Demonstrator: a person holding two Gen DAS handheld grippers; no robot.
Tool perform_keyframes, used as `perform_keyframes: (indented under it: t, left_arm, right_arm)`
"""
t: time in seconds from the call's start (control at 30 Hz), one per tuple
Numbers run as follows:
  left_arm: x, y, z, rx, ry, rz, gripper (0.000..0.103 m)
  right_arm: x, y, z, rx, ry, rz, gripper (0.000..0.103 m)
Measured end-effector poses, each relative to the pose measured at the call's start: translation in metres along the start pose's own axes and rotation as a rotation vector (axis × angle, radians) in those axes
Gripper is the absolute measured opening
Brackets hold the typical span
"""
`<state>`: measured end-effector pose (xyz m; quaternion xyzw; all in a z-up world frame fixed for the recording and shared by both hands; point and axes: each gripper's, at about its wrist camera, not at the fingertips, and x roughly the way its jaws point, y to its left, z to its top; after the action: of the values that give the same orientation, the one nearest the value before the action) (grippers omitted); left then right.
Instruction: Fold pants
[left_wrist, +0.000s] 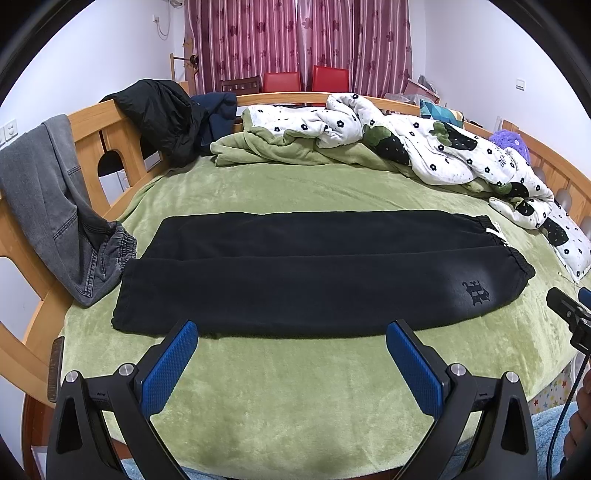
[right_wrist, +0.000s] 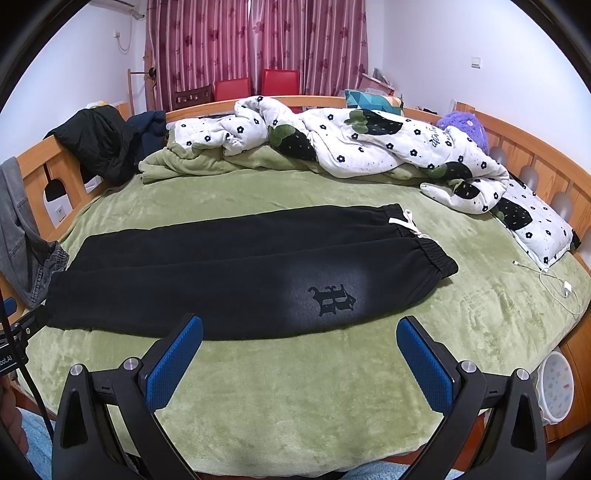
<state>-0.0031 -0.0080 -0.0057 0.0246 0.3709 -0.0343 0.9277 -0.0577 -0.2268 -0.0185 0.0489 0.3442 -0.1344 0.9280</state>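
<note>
Left wrist view: the left claw (left_wrist: 291, 330) hangs spread wide, holding nothing, just short of the near edge of the black fleece pants (left_wrist: 295, 273), which lie flat across the green plush bed (left_wrist: 295, 387), legs side by side, waistband to the right. Right claw (right_wrist: 299, 326) likewise gapes empty near the embroidered emblem (right_wrist: 331, 300).

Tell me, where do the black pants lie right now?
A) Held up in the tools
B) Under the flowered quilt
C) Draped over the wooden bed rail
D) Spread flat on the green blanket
D: the black pants lie flat, lengthwise, on the green blanket; both open tools hold nothing.
</note>
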Motion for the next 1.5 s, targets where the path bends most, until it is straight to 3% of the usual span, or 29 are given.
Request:
perform_keyframes:
  t: [1.17,1.37,1.5]
  left_arm:
    - [-0.013,0.005,0.006,0.001,-0.045,-0.016,0.103]
    - [-0.014,0.019,0.004,-0.075,-0.040,-0.003,0.103]
    - [-0.003,0.032,0.000,-0.079,-0.028,0.027,0.103]
  right_arm:
    - [-0.003,0.003,0.005,-0.016,-0.063,-0.009,0.103]
    - [0.003,-0.016,0.003,0.044,-0.052,0.117,0.103]
    - [0.024,-0.031,-0.004,0.074,-0.022,0.145,0.099]
